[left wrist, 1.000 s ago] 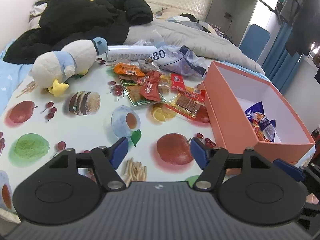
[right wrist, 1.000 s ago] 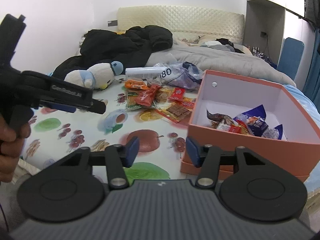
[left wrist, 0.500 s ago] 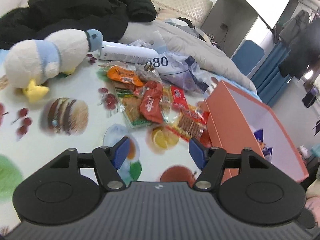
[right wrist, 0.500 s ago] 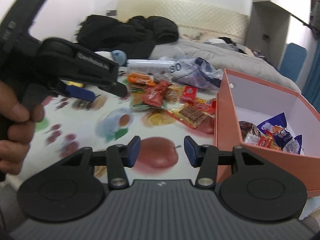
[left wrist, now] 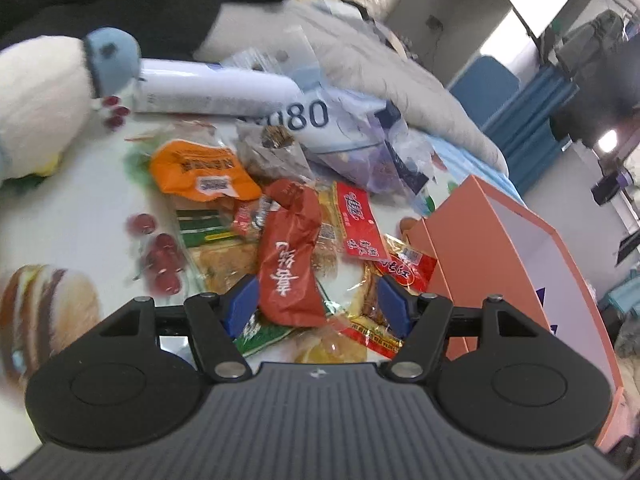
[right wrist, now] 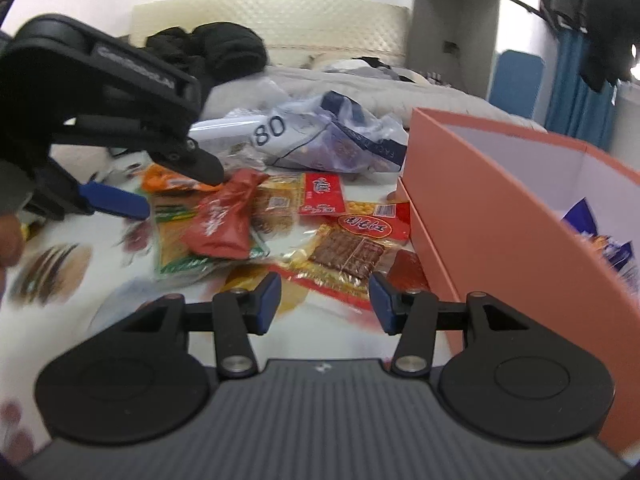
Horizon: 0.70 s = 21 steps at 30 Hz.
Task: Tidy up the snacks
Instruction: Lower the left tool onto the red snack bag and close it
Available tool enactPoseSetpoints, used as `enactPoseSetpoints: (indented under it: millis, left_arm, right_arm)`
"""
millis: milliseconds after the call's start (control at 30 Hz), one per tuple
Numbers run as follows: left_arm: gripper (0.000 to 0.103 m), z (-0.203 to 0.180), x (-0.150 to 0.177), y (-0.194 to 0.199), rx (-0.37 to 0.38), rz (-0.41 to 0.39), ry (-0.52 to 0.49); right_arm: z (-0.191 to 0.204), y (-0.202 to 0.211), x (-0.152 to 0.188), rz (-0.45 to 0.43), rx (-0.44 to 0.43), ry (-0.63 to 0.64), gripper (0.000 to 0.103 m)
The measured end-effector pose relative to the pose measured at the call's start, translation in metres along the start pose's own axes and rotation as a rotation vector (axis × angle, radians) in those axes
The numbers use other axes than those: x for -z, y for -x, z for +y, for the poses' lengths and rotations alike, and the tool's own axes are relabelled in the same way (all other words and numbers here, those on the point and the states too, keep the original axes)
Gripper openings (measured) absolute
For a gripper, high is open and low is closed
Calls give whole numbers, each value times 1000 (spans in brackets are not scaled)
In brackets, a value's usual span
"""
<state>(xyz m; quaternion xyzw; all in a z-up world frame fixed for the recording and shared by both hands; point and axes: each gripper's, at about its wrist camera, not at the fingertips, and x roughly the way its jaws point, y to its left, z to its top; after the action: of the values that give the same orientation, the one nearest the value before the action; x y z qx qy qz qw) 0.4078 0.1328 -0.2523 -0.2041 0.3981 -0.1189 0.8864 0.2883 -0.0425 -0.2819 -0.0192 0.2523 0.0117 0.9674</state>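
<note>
Grippers are seen poised over a heap of snacks on a fruit-printed tablecloth (left wrist: 80, 216). The left gripper (left wrist: 313, 305) is held wide open, its blue pads (left wrist: 240, 306) flanking the lower end of a crumpled red packet (left wrist: 290, 268); whether they touch it cannot be told, and nothing is clamped. The right gripper (right wrist: 324, 302) is held partly open and empty, just short of a clear packet of brown wafers (right wrist: 346, 256) lying between its pads. An orange packet (left wrist: 202, 172), a green-edged packet (left wrist: 218, 248) and a flat red sachet (left wrist: 356, 220) are piled around the red one. An open salmon-pink box (right wrist: 500, 216) stands just to the right of the heap, with blue-wrapped snacks (right wrist: 600, 236) already inside it.
</note>
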Motion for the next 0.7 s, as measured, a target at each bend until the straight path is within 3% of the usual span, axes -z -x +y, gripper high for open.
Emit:
enactPoseSetpoints:
  millis: [100,233,467,700]
  left_arm:
    - [70,-7,-8,-16,-23,14,-67]
    - [70,-6,-13,-39,-44,46,-92]
    - [54,3,-23,-67,-68,100,-129]
    - [39,-4,-14,-69,-116,74,-160]
  right_arm:
    - [2,-21,-2,12,16,10,53]
    - [3,-41,-11,30,61,-34,74]
    - [-3,-76,-19,110,103,-65,73]
    - [-4,-86,-20,156,68,-66,72]
